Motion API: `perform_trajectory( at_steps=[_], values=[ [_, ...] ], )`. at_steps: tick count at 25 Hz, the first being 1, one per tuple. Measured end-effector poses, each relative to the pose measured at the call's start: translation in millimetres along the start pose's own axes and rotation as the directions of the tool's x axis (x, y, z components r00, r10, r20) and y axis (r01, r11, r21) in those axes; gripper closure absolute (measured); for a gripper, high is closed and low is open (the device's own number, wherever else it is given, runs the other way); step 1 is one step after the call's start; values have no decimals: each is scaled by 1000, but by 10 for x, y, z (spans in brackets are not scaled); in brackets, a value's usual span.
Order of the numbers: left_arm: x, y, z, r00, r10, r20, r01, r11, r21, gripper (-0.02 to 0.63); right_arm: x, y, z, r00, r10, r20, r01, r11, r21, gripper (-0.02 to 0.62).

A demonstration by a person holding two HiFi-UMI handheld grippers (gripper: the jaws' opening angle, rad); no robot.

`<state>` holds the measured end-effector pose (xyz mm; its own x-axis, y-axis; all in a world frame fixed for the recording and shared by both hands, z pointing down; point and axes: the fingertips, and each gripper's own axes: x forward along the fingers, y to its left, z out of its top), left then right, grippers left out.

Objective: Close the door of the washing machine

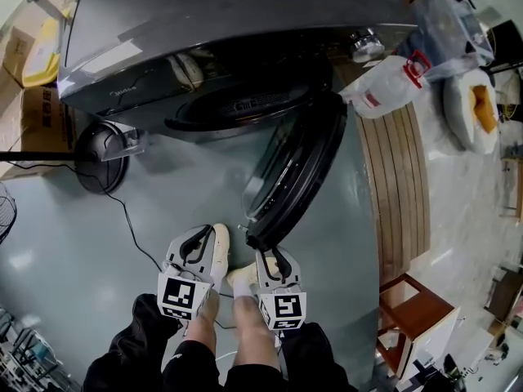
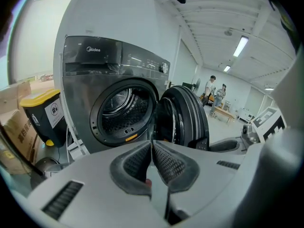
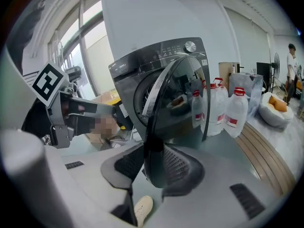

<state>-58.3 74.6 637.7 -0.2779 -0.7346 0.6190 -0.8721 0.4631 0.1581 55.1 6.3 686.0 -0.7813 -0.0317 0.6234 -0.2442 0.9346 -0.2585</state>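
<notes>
A dark grey front-loading washing machine point(image 1: 204, 23) stands at the far side. Its round glass door point(image 1: 298, 166) is swung open toward the near right. The right gripper point(image 3: 153, 149) has its jaws spread around the door's near rim. The left gripper point(image 2: 152, 144), just to its left, is pressed together and holds nothing. Clear plastic jugs with red caps point(image 3: 236, 110) stand on a wooden bench point(image 1: 400, 186) at the right; their contents cannot be made out.
</notes>
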Motion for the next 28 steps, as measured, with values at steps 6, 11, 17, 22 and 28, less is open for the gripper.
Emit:
perform_trajectory(
  at_steps=[6, 11, 17, 22, 28],
  values=[
    [-94, 220, -97, 1000, 31, 2, -31, 999, -23, 574, 160, 164, 69, 1000, 21, 3, -21, 1000, 9, 457],
    [-170, 368, -156, 999, 53, 0, -53, 998, -40, 574, 297, 320, 125, 999, 40, 1, -40, 999, 2, 453],
    [-246, 540, -183, 997, 71, -1, -71, 996, -53, 574, 460, 527, 212, 996, 84, -3, -84, 995, -61, 448],
    [-308, 684, -153, 996, 89, 10, -89, 994, -69, 574, 604, 674, 312, 994, 104, -14, -105, 988, -114, 446],
    [-372, 875, -192, 994, 110, 2, -109, 990, -89, 574, 753, 810, 403, 992, 122, -17, -123, 984, -126, 454]
  ],
)
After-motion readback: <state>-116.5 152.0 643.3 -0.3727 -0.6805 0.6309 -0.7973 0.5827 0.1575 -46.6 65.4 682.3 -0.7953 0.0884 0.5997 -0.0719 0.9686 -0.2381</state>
